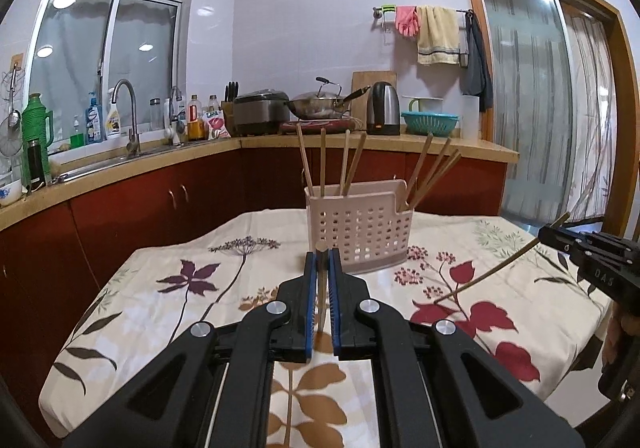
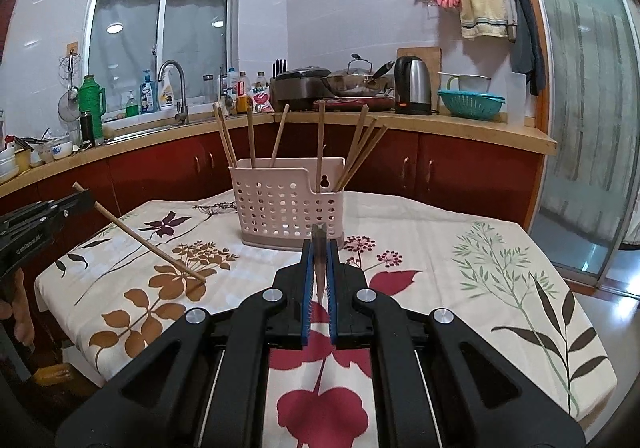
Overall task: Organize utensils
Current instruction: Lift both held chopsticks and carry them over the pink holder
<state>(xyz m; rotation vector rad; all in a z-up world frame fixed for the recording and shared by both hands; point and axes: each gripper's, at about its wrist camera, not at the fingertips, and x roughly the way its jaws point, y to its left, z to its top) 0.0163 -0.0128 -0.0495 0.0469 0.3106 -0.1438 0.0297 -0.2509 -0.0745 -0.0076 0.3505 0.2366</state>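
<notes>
Kitchen, tiled walls, counter running round two sides; a table under a floral cloth stands in front of it. On the cloth, toward the far middle, sits the pink perforated holder, upright, with two compartments. Chopsticks already stand in both, leaning outward at various angles.

Left gripper: jaws nearly closed, clamped on one chopstick. Seen from the right wrist view, this stick slopes down from the gripper and its lower tip touches, or all but touches, the cloth. Right gripper: jaws likewise drawn in on a second chopstick, which slants down toward the cloth; whether its tip makes contact I cannot tell. Both grippers sit on the near side of the holder, apart from it and from each other.

Risks noted:
- Each stick is held near one end, so the long free length may pivot in the pads.
- A tip dragging on the cloth could snag it and twist the stick out of grip.
- The holder looks light; an angled entry catching its rim or the leaning sticks could tip or shift it.
- Both grippers approaching together may cross sticks.
</notes>
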